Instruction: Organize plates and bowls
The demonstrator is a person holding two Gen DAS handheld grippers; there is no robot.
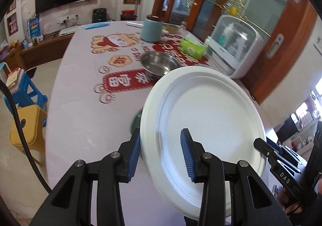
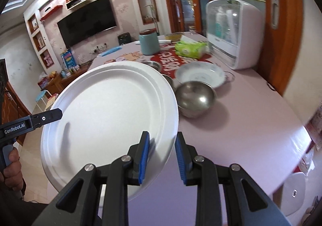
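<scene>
White plate (image 1: 203, 113) aloft, rim between both tilted-down grippers' jaws, above table (image 1: 84, 117).

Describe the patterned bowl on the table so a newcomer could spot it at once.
Find the white countertop appliance at the table's far right edge. Just in front of it sits the wide white ceramic bowl, behind a steel bowl. Unlike the plain metal bowls around it, it is white with a faint bluish pattern.

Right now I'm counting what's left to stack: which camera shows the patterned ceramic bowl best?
The right wrist view: the ceramic bowl sits in the open behind a steel bowl, its rim and inside visible. In the left wrist view the held white plate fills that area and no ceramic bowl shows.
</scene>
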